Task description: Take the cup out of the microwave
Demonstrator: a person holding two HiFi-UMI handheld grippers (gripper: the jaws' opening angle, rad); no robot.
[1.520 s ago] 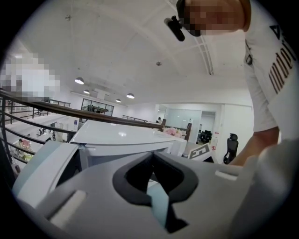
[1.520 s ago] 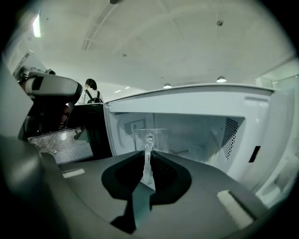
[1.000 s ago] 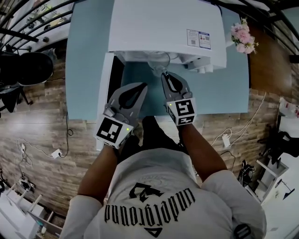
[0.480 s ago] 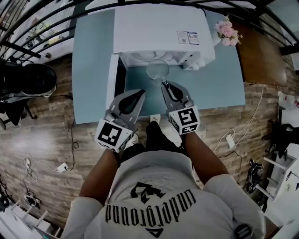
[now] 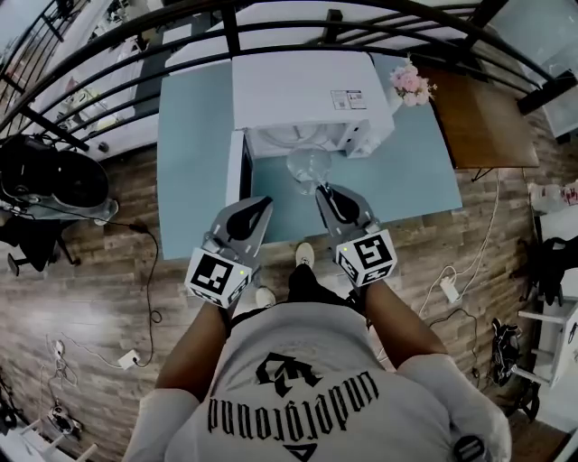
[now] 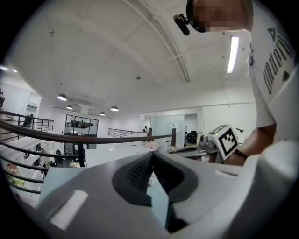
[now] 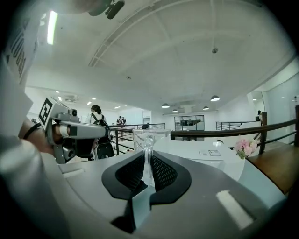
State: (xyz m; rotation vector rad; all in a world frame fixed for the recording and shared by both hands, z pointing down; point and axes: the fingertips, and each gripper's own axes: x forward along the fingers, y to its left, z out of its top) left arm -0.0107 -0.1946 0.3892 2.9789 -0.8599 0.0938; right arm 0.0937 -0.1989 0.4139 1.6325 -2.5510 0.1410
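A clear glass cup (image 5: 307, 167) hangs over the blue table (image 5: 190, 153), just in front of the white microwave (image 5: 302, 90). The microwave's door (image 5: 236, 176) stands open at the left. My right gripper (image 5: 320, 189) is shut on the cup's near side; in the right gripper view the glass cup (image 7: 148, 140) rises between the closed pads of the right gripper (image 7: 147, 161). My left gripper (image 5: 264, 205) hovers to the left of the cup, shut and holding nothing. In the left gripper view the tips of the left gripper (image 6: 152, 156) meet.
Pink flowers (image 5: 411, 83) stand right of the microwave, with a brown table (image 5: 483, 117) beyond them. A black railing (image 5: 271, 27) runs behind the table. A black chair (image 5: 54, 180) sits on the wooden floor at the left. Cables and a power strip (image 5: 449, 289) lie on the floor.
Both grippers have drawn back from the microwave and risen. The cup came out of the microwave's mouth with the right gripper and now hangs over the table.
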